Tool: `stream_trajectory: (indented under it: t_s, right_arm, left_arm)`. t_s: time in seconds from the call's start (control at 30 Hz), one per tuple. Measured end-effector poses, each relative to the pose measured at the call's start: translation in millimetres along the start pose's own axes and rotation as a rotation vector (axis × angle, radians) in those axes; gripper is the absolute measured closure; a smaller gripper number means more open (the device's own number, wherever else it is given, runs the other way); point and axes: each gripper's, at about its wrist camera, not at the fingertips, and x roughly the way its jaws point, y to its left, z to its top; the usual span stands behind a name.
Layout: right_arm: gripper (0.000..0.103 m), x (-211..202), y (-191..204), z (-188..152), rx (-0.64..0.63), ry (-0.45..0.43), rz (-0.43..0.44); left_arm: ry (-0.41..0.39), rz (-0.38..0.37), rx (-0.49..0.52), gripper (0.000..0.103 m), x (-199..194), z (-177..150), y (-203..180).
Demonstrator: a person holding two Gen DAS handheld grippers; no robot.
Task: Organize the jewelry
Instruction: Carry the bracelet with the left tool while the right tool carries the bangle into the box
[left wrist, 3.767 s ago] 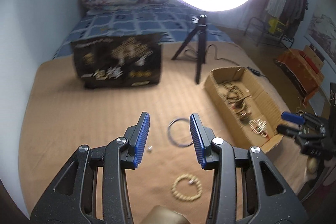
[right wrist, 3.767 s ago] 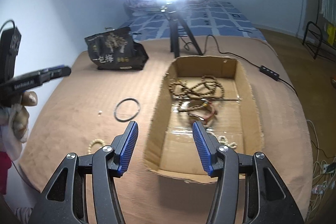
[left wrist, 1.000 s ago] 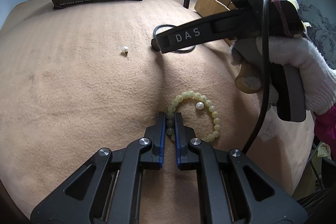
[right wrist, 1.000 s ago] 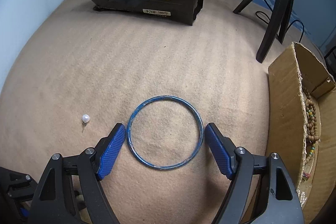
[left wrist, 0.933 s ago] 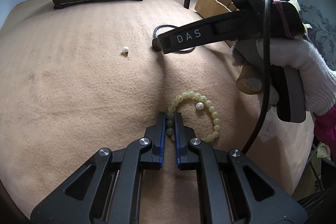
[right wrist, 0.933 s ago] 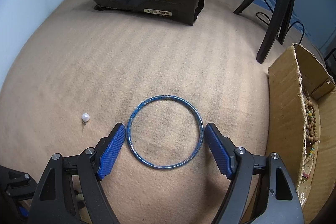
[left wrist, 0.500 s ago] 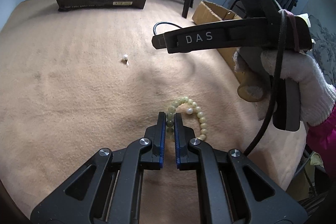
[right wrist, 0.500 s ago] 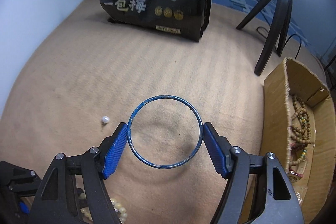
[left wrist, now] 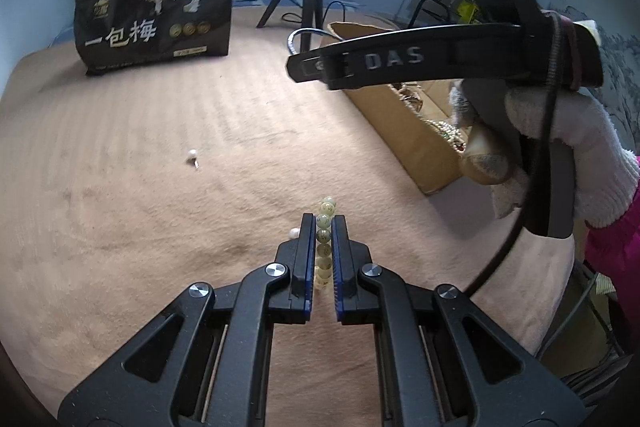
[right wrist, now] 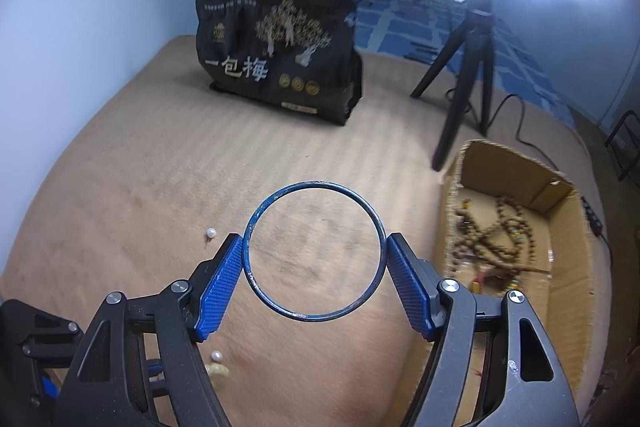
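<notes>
Above the bed [right wrist: 120, 187]: beads [left wrist: 323, 239] clamped in L gripper [left wrist: 320, 231], bangle [right wrist: 314, 251] pinched across R gripper [right wrist: 314, 259]; both judged mid-carry, box [right wrist: 576, 227] at 3 o'clock next.

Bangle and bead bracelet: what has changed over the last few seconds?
Both were lying on the tan blanket. Now the right gripper, its jaws just closed in, clamps the blue bangle and has raised it; the left gripper has lifted the bead bracelet, which hangs edge-on. The loose pearls, black bag and cardboard box stayed put.
</notes>
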Motion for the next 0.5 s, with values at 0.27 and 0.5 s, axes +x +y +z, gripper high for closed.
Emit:
stream_trajectory:
  t_s: [0.27, 0.5]
  right_arm:
    - [0.031, -37, -25, -11, 0.025, -0.056, -0.008]
    - [0.031, -63, -59, -24, 0.052, -0.076, -0.035]
  left_arm:
    - [-0.020, 0.009, 0.024, 0.098, -8, 8, -13]
    - [-0.050, 0.001, 0.047, 0.098, -16, 25, -27]
